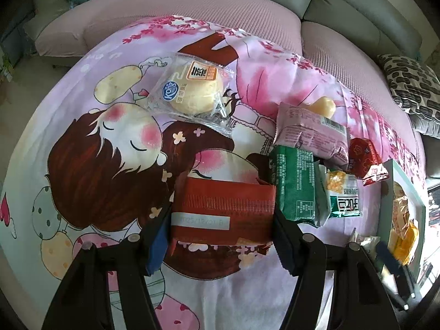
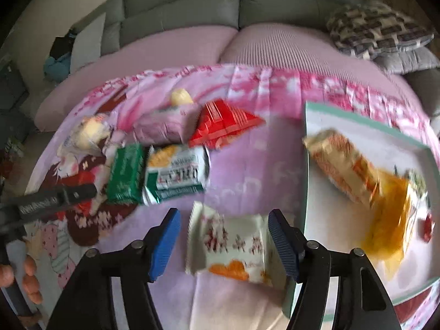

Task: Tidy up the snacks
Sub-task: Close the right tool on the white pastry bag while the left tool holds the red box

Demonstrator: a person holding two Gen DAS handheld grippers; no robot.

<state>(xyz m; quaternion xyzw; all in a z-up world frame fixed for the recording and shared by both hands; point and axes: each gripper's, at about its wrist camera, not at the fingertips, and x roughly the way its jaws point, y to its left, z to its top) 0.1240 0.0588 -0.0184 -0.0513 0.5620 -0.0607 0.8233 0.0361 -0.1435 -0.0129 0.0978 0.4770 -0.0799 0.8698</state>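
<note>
left gripper (image 1: 220, 236): our fingers clamp the red packet (image 1: 222, 209) on the cartoon sheet (image 1: 82, 137) | right gripper (image 2: 224, 243): fingers spread, white packet (image 2: 233, 247) loose between them beside the tray (image 2: 357, 126)

Left gripper (image 1: 220, 217) angled steeply downward, its 2 blue-padded fingers (image 1: 156, 243) pressed against both sides of a red packet (image 1: 222, 209). Right gripper (image 2: 224, 243) also angled downward, jaws apart, pads clear of the white packet (image 2: 233, 247) between them. Fingers of a hand (image 2: 29, 279) just left of it.
</note>
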